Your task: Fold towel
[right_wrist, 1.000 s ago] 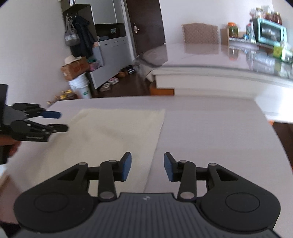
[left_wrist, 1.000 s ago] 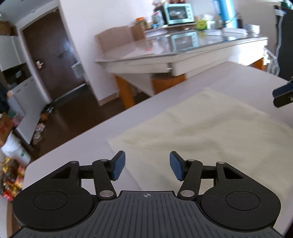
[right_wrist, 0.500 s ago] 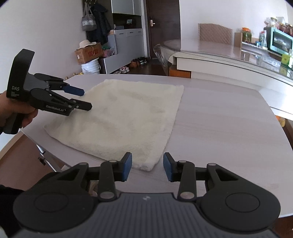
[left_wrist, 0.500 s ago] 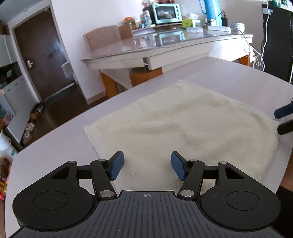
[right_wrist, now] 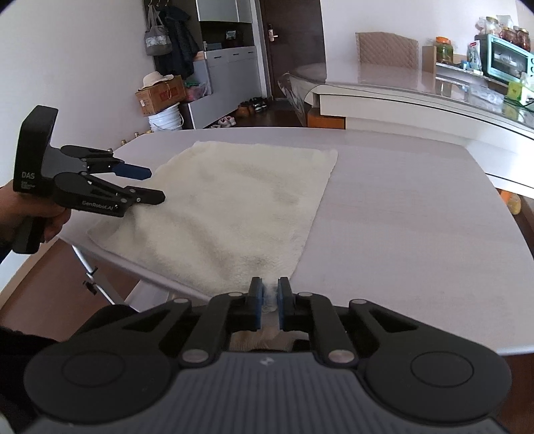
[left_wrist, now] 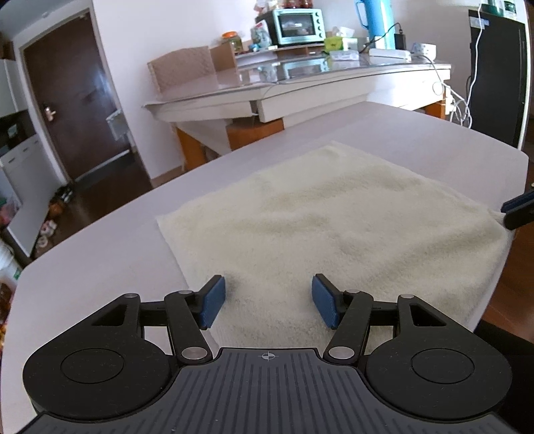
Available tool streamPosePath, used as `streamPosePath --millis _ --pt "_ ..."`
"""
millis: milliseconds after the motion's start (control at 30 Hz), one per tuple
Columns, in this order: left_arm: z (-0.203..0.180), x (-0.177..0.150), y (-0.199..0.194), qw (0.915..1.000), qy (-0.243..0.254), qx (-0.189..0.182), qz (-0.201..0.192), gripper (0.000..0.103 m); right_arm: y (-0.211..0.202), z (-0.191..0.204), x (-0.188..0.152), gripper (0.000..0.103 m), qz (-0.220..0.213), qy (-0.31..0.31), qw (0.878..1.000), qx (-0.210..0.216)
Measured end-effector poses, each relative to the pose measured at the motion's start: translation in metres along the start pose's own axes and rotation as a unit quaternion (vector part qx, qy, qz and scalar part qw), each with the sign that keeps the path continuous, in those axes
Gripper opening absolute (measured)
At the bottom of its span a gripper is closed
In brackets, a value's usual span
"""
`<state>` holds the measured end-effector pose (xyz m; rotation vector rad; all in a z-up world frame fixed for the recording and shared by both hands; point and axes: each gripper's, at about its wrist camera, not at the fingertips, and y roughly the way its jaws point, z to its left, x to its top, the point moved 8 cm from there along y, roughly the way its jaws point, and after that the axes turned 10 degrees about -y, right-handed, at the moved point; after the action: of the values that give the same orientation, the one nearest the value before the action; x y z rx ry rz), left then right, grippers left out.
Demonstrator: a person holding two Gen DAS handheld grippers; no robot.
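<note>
A cream towel (left_wrist: 333,220) lies flat on the pale table (left_wrist: 100,260); it also shows in the right wrist view (right_wrist: 233,207). My left gripper (left_wrist: 268,300) is open, its blue pads over the towel's near left corner area. In the right wrist view the left gripper (right_wrist: 150,187) hovers open at the towel's left near corner. My right gripper (right_wrist: 269,297) is shut on the towel's near right corner at the table's front edge. Its fingertips (left_wrist: 517,210) show at the right edge of the left wrist view.
A glass-topped counter (left_wrist: 317,83) with a toaster oven (left_wrist: 297,21) and a kettle stands behind the table. A dark door (left_wrist: 73,110), a cabinet (right_wrist: 227,73), a box and a bucket (right_wrist: 165,120) lie beyond. The table's front edge drops to a wood floor (right_wrist: 60,277).
My right gripper has closed on the towel's near right corner. My left gripper has come lower and closer over the towel's left near corner, still open.
</note>
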<state>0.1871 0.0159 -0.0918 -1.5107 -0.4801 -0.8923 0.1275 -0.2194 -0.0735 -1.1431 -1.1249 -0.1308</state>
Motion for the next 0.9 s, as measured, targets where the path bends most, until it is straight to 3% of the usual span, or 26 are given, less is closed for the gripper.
streamPosePath --millis 233,400,633,900 --pt "-0.003 0.001 0.000 0.9999 0.011 0.003 0.001 0.063 -0.007 0.011 -0.010 0.031 -0.007 -0.050 0.999 -0.003" --pt "-0.003 0.000 -0.001 1.0000 0.005 0.006 -0.001 0.065 -0.006 0.006 -0.015 0.031 -0.008 0.018 1.000 0.020" --pt "-0.004 -0.001 -0.001 0.9999 0.008 0.012 -0.002 0.069 -0.004 -0.007 -0.022 0.031 -0.026 0.154 0.985 0.075" --pt "-0.003 -0.001 -0.002 0.9999 0.006 0.014 -0.005 0.072 0.001 -0.011 -0.016 0.032 -0.043 0.190 0.978 0.077"
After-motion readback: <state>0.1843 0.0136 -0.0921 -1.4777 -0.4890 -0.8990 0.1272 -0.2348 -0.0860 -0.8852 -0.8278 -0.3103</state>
